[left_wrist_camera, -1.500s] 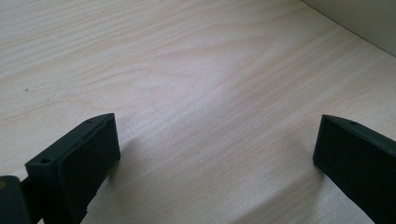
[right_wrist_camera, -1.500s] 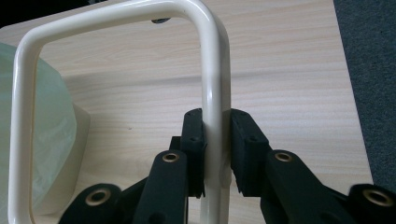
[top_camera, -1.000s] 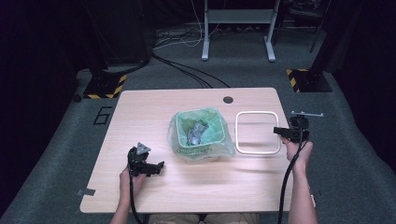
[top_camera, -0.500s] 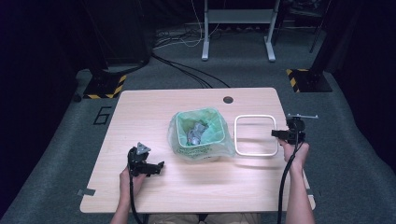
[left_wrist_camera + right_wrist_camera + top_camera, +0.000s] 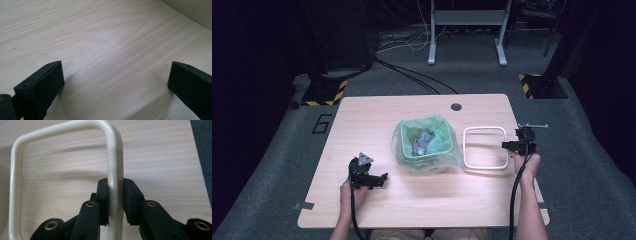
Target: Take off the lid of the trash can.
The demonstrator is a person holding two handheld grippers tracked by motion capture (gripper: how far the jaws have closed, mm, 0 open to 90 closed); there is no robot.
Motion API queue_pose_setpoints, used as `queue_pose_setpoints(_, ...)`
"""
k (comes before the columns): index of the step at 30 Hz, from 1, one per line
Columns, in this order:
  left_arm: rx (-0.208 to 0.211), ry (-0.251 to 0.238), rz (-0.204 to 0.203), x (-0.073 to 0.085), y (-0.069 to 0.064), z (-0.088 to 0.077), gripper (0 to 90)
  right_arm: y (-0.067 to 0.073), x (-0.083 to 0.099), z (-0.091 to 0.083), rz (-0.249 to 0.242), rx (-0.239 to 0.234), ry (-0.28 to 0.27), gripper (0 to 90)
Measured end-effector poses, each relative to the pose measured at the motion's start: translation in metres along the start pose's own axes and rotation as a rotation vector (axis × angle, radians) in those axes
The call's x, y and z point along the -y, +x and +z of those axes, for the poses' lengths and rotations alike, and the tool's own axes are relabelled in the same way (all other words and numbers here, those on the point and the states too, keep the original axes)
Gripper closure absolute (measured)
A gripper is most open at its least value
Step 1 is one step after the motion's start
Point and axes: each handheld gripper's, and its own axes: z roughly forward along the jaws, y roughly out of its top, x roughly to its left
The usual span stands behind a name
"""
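Observation:
A cream square ring hangs low over the wooden table, just right of a small bin lined with a green bag. Crumpled grey scraps lie inside the bin. My right gripper is shut on the ring's right bar. In the right gripper view both pads press that bar of the ring, with my right gripper around it. My left gripper rests on the table at the front left, jaws pointing toward the bin. In its own view my left gripper stands open over bare wood.
A round cable hole sits near the table's far edge. A scrap of tape sticks out at the front left corner. Beyond the table are floor cables, a metal stand and two striped bases.
My right gripper has sunk a little toward the table with the ring in it. The left gripper has kept still.

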Motion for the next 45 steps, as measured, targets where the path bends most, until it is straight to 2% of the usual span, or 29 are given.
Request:
queue_pose_setpoints(5,0.0,0.0,0.0,0.0,0.0,0.0,0.4,-0.001,0.001,0.005,-0.008,0.009,0.008,75.9)
queue_pose_setpoints(7,0.0,0.0,0.0,0.0,0.0,0.0,0.4,-0.002,0.001,0.008,0.008,0.008,0.021,75.9)
queue_pose_setpoints(11,0.0,0.0,0.0,0.0,0.0,0.0,0.4,-0.003,0.001,0.009,0.002,0.011,0.016,75.8)
queue_pose_setpoints(23,0.0,0.0,0.0,0.0,0.0,0.0,0.4,-0.008,0.001,0.013,0.029,0.017,0.026,74.5)
queue_pose_setpoints(36,0.001,0.001,-0.001,0.0,0.0,0.0,0.4,-0.007,0.008,0.018,0.011,0.044,0.044,71.1)
queue_pose_setpoints(39,0.0,0.001,-0.001,0.0,0.0,0.0,0.4,-0.006,0.009,0.018,0.006,0.045,0.048,66.9)
queue_pose_setpoints(40,-0.001,0.001,-0.001,0.0,0.0,0.0,0.4,-0.007,0.01,0.018,0.007,0.041,0.051,56.6)
queue_pose_setpoints(41,-0.001,0.001,-0.001,0.0,0.0,0.0,0.4,-0.007,0.01,0.018,0.007,0.041,0.051,56.6)
queue_pose_setpoints(42,0.0,0.001,-0.001,0.0,0.0,0.0,0.4,-0.006,0.011,0.017,-0.002,0.025,0.052,46.3)
queue_pose_setpoints(45,0.0,0.001,-0.001,0.0,0.0,0.0,0.4,-0.002,0.016,0.015,-0.045,0.023,0.044,31.0)
